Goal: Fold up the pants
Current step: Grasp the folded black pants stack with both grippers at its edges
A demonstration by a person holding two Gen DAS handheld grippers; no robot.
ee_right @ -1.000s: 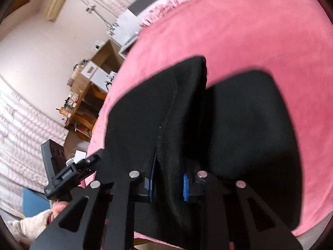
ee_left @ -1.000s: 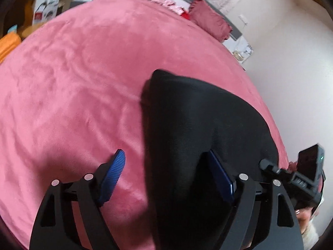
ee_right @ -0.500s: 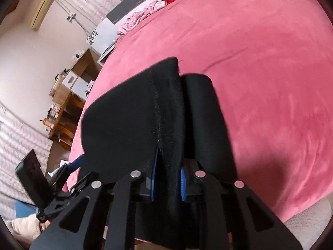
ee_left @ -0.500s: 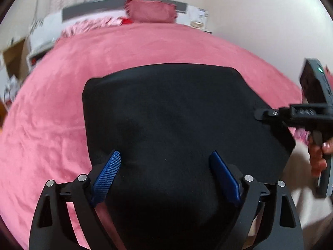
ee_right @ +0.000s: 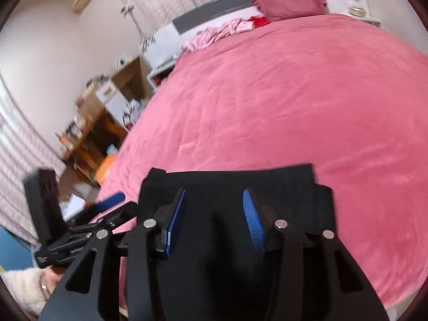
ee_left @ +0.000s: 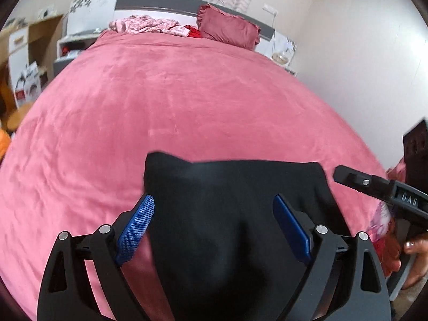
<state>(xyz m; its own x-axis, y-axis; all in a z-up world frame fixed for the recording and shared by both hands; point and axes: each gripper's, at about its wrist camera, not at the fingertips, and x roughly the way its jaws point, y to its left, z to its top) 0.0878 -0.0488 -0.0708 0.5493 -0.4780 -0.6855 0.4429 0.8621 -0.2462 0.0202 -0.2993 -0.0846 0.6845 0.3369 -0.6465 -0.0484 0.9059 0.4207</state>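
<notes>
The black pants (ee_left: 227, 176) lie folded into a flat rectangle near the front edge of the pink bed (ee_left: 174, 101). My left gripper (ee_left: 214, 200) hovers over their near part, open wide, with nothing pressed between its blue pads. My right gripper (ee_right: 214, 192) also stands above the pants (ee_right: 281, 184). Its jaws are opening, and the pads are apart from the cloth, which lies below them. Each view shows the other gripper at the side: the right gripper (ee_left: 374, 187) held by a hand, and the left gripper (ee_right: 107, 206).
A dark pink pillow (ee_left: 230, 30) and a heap of patterned pink clothes (ee_left: 149, 25) lie at the headboard. Wooden shelves with clutter (ee_right: 99, 123) stand left of the bed. A pale wall (ee_left: 361, 53) runs along its right side.
My right gripper has let go of the pants' edge, and its pads have spread. The cloth has dropped flat onto the bed. Both grippers have drawn back and up, so more bed shows.
</notes>
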